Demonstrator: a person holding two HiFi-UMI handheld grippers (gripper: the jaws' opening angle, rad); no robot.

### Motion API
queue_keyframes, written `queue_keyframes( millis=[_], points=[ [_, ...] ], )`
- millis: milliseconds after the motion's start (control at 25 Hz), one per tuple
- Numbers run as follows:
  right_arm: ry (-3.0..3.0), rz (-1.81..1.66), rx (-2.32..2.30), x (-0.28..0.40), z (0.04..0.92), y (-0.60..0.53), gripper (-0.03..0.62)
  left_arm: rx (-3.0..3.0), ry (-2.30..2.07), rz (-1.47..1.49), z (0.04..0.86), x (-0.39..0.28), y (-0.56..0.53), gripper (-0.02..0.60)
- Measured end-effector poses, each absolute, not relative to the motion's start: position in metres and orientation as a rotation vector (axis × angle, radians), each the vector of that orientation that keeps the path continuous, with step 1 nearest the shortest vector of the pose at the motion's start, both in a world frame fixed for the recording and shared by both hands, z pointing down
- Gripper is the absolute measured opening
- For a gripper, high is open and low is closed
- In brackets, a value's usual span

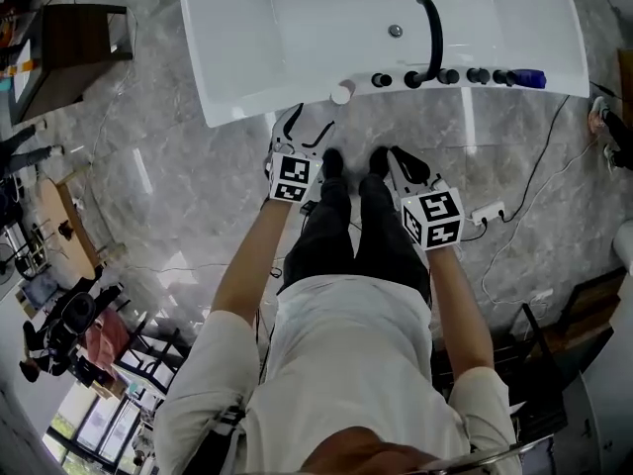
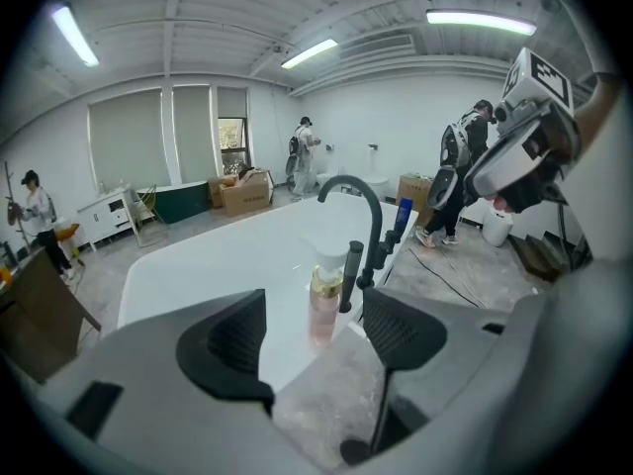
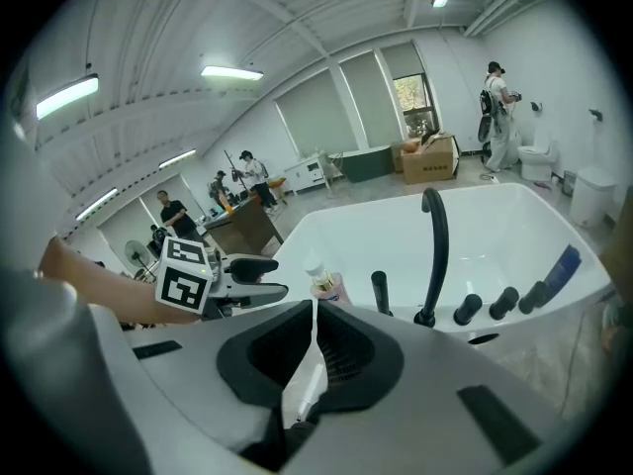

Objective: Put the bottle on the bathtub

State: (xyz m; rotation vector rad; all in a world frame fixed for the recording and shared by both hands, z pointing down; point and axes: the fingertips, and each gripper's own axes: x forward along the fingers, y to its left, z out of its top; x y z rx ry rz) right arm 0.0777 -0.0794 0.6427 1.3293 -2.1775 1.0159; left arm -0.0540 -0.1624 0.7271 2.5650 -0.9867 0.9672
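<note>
Large open hall: a workshop or test lab, not a home. Freestanding white bathtub (image 1: 297, 28) set out on marble-patterned floor (image 1: 198, 166), with cables (image 1: 542, 161) and a power strip (image 1: 487, 212) loose beside it. Fluorescent strip lights (image 2: 473, 16) overhead, blinds (image 2: 129, 137) down, cardboard boxes (image 2: 247, 191) by the wall, several people (image 2: 304, 151) further off.

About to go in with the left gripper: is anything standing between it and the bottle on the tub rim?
Nothing visible does. The bottle stands upright on the bathtub rim, straight ahead of the open left gripper, with only bare floor between them. A black tap handle stands close beside the bottle, not in front of it.
</note>
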Motion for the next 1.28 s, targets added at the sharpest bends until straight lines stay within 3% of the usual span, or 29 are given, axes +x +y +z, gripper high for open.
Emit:
queue_keyframes(
  millis=[600,1280],
  points=[
    [-2.199,0.853,1.416,0.086,0.535,-0.059,0.038,2.613,-0.943,0.777,0.566,-0.079,-0.109,0.304],
    [-2.257,0.769,1.545,0.086,0.420,-0.030,0.038,2.637,-0.999,0.614,0.444,-0.105,-0.076,0.298]
  ],
)
